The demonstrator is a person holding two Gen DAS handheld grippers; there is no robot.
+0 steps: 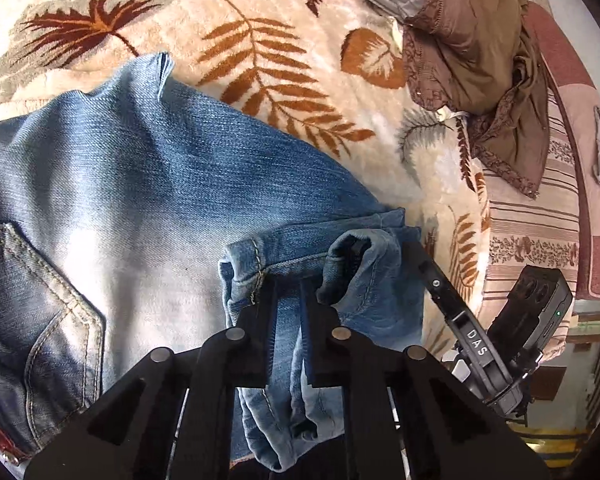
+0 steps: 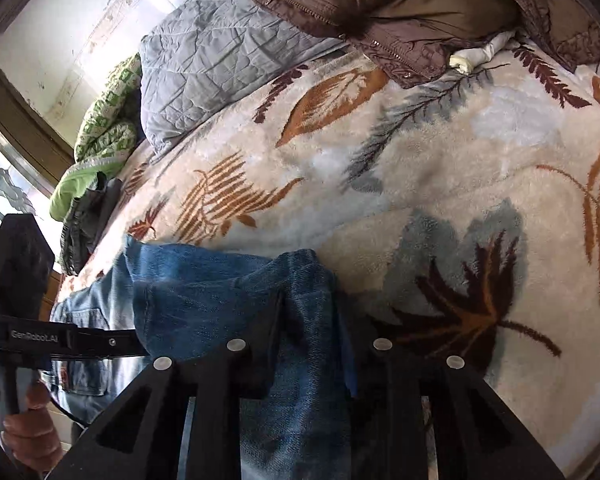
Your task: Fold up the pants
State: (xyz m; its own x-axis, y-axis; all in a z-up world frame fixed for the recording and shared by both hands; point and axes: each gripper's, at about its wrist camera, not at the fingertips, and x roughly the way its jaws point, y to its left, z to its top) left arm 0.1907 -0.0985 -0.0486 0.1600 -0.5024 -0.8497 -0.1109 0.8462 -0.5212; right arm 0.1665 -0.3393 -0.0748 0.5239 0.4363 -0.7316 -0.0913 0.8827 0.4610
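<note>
jeans: our blue denim jeans (image 1: 147,168) are spread on the bed, back pocket (image 1: 39,300) facing up at the left of the left wrist view, leg ends pulled up toward us

left claw: our left claw (image 1: 287,312) is pinched on the hem end of a jeans leg (image 1: 259,264), fabric bunched between the two fingers and hanging below them

right claw: our right claw (image 2: 312,332) is clamped on a fold of the same denim (image 2: 300,280), cloth draped over and down between the fingers; in the left wrist view it shows just beside the left one (image 1: 452,312)

bed: covered by a fuzzy cream blanket (image 2: 420,168) with rust and grey leaf prints

other stuff: brown jacket (image 1: 480,60) heaped at the far side, grey quilted pillow (image 2: 203,64) next to it, green patterned quilt (image 2: 107,120) near the window

hand: ours wrapped on the left handle, bottom corner of the right wrist view (image 2: 27,428)
</note>
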